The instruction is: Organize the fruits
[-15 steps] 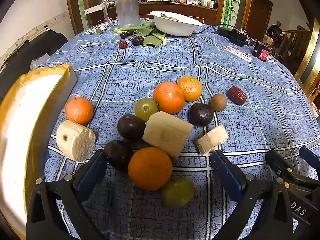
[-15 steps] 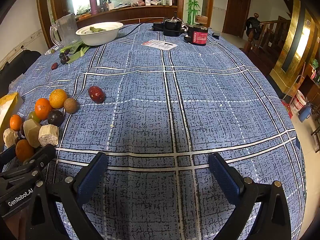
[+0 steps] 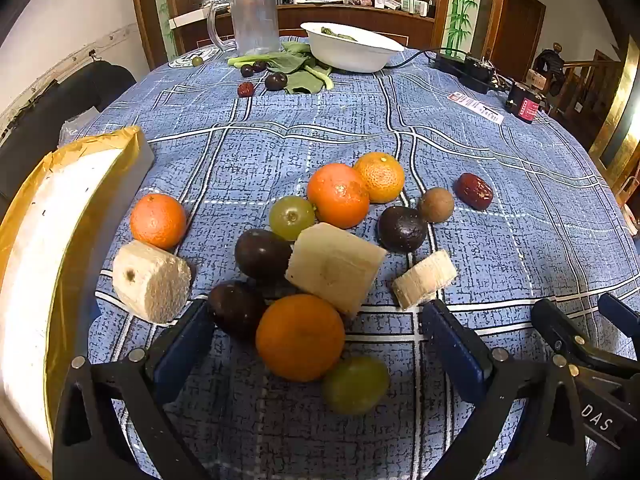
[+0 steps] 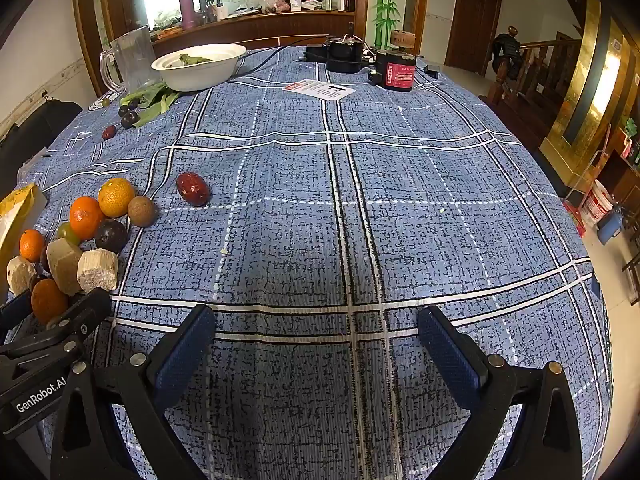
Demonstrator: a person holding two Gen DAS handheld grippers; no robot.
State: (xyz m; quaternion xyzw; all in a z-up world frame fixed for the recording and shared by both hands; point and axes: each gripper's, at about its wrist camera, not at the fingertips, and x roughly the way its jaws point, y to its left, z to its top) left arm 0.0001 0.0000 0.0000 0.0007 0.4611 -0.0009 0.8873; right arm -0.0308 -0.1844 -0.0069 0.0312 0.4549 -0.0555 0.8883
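The gold-edged white tray [image 3: 52,216] is cut off at the left edge, and a dark fruit [image 3: 234,308] sits half hidden behind the left gripper's [image 3: 316,340] near finger. That claw stands spread wide, holding nothing, its fingers to either side of the nearest orange [image 3: 300,338] and a green grape [image 3: 356,384] without touching them. The fruit lies heaped on the blue checked tablecloth [image 3: 500,240] just beside the tray: four oranges, two green grapes, three dark round fruits, three pale cut chunks, one brown kiwi-like fruit [image 3: 436,205] and one red date [image 3: 475,191] slightly apart. The right gripper [image 4: 316,344] hangs open over bare cloth, well away from the heap. At the far end stand a white bowl [image 4: 200,68], a clear jug [image 4: 132,60], leafy greens and a few small dark fruits.
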